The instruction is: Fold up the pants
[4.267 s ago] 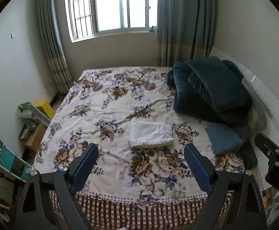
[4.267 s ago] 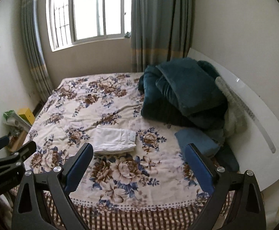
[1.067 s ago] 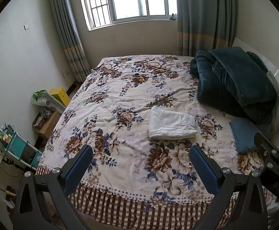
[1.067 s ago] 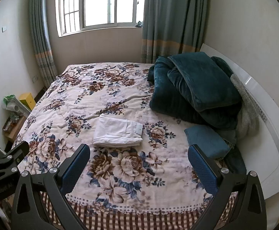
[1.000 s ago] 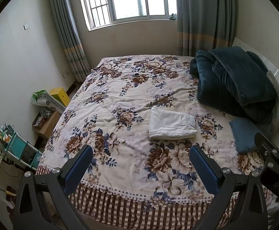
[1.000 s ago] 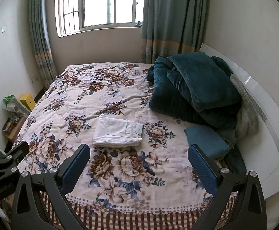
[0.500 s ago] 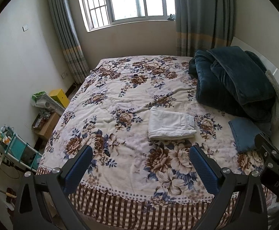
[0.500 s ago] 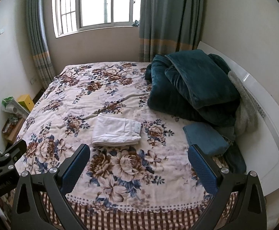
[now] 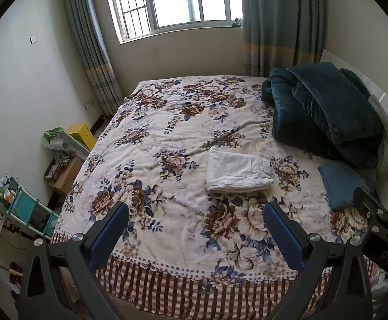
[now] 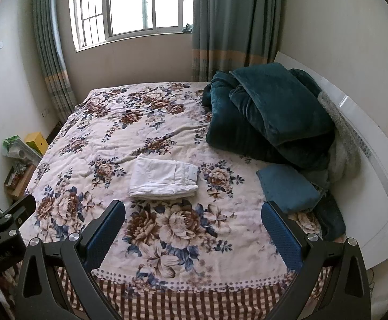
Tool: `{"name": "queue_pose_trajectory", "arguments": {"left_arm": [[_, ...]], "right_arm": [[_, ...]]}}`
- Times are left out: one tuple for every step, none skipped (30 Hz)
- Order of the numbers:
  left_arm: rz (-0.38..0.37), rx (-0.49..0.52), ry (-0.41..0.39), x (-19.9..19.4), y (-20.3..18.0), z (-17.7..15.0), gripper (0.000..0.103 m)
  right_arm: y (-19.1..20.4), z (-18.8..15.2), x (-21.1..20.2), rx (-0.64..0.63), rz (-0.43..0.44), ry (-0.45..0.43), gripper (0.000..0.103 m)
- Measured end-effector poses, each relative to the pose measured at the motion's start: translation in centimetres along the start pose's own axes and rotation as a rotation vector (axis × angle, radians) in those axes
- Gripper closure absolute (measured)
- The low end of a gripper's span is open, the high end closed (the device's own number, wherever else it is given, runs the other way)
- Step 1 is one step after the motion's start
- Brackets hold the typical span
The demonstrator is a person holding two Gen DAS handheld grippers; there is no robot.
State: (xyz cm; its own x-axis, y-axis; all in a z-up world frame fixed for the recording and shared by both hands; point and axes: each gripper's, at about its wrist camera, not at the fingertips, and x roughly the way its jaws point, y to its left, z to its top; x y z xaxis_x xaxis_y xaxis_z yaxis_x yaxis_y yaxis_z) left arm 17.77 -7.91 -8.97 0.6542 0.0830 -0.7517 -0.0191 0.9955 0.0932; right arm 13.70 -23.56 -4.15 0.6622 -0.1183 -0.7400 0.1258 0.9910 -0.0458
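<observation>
The white pants (image 9: 238,172) lie folded into a neat rectangle on the floral bedspread (image 9: 167,138), near the middle of the bed; they also show in the right wrist view (image 10: 164,179). My left gripper (image 9: 195,216) is open and empty, held back above the foot of the bed, well short of the pants. My right gripper (image 10: 194,214) is open and empty too, at about the same distance. Nothing touches the pants.
A heap of dark teal blankets (image 9: 324,114) and a blue pillow (image 9: 340,184) lie at the bed's right side by the white headboard (image 10: 367,144). Boxes and a teal rack (image 9: 26,208) stand on the floor left of the bed. A window (image 9: 172,0) is at the far wall.
Both grippers have risen and drawn back from the bed since the earliest frames. Over the last second they barely shift. The folded pants have not moved.
</observation>
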Motion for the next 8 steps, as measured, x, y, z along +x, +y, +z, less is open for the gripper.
{"name": "queue_pose_trajectory", "arguments": {"left_arm": [[-0.001,0.001,-0.001,0.0,0.0,0.0,0.000],[-0.004,0.000,0.000,0.0,0.1,-0.1,0.000],[-0.005,-0.002,0.000,0.0,0.1,-0.1,0.000],[-0.009,-0.001,-0.001,0.0,0.2,-0.1,0.000],[-0.011,-0.005,-0.002,-0.1,0.4,-0.3,0.000],[-0.014,-0.007,-0.001,-0.1,0.6,-0.4,0.000],[-0.017,-0.010,0.000,-0.1,0.7,-0.5,0.000],[-0.019,-0.015,0.001,-0.1,1.0,-0.7,0.000]], "right_arm": [[0.0,0.0,0.0,0.000,0.000,-0.001,0.000],[0.1,-0.1,0.0,0.000,-0.001,0.000,0.000],[0.0,0.0,0.1,-0.001,0.000,0.001,0.000],[0.0,0.0,0.0,0.001,0.000,0.001,0.000],[0.0,0.0,0.0,0.001,0.000,0.001,0.000],[0.1,-0.1,0.0,0.000,-0.001,0.001,0.000],[-0.1,0.0,0.1,-0.001,0.000,0.001,0.000],[-0.1,0.0,0.0,0.001,0.001,0.000,0.000]]}}
